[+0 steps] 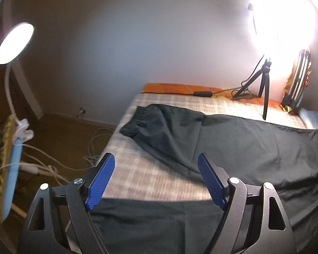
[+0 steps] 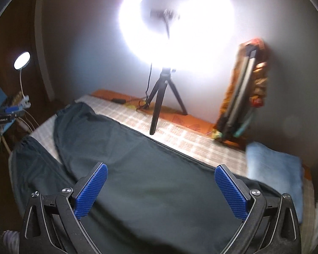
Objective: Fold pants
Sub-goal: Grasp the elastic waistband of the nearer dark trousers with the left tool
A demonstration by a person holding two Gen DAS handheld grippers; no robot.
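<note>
Dark pants (image 1: 233,139) lie spread on a checked bed cover (image 1: 150,175), one cuffed leg end at the far left and another leg near the front edge. My left gripper (image 1: 155,160) is open and empty above the gap between the two legs. The pants also fill the right wrist view (image 2: 137,169). My right gripper (image 2: 160,170) is open and empty, held above the wide upper part of the pants.
A ring light on a black tripod (image 2: 159,101) stands on the bed's far side, with a cable and adapter (image 1: 202,94). A folded blue cloth (image 2: 273,169) lies at the right. A framed object (image 2: 241,97) leans on the wall. A desk lamp (image 1: 14,42) and cables stand left of the bed.
</note>
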